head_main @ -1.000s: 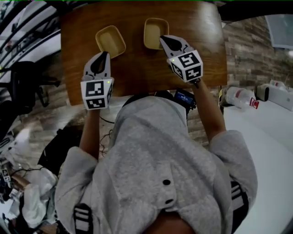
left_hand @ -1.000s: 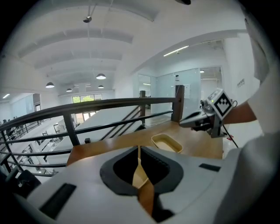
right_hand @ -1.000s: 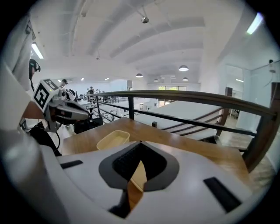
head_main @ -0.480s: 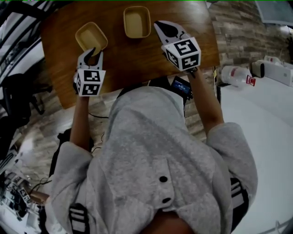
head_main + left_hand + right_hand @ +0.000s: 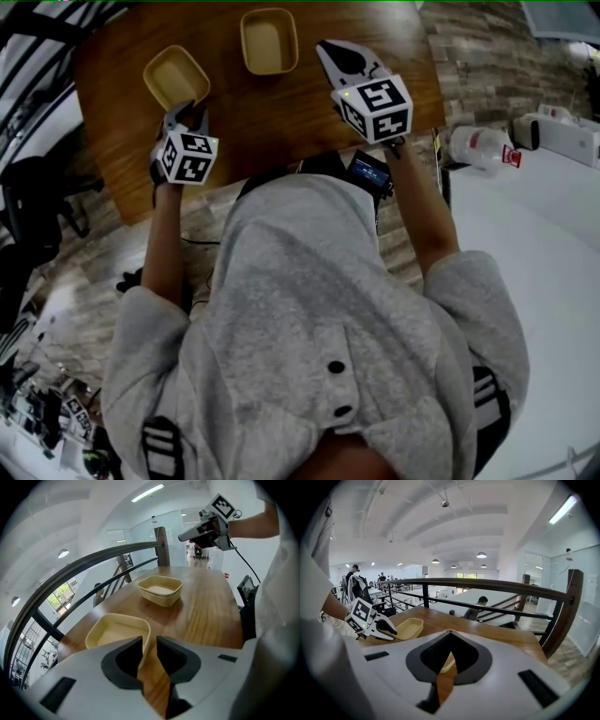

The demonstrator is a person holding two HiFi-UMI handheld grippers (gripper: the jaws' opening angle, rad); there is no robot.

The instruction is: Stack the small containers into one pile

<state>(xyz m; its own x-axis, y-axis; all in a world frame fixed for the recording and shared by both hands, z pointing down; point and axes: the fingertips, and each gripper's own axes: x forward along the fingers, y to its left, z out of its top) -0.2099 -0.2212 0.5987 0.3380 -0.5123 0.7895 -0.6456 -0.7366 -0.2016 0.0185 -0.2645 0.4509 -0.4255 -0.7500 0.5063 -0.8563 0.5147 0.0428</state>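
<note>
While the two tubs sat apart on the table (image 5: 281, 122), the left gripper (image 5: 190, 112) had sunk to the near tub (image 5: 175, 77), its just-opened jaws astride the wall, likely to lift it; the right gripper (image 5: 330, 52) hovered shut, empty, near the far tub (image 5: 269, 40).

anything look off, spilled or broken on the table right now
Nothing stands out. The left container and the right container both sit upright, empty and apart on the wooden table, with no spill or damage showing. The left container is only turned at an angle to the other.
</note>
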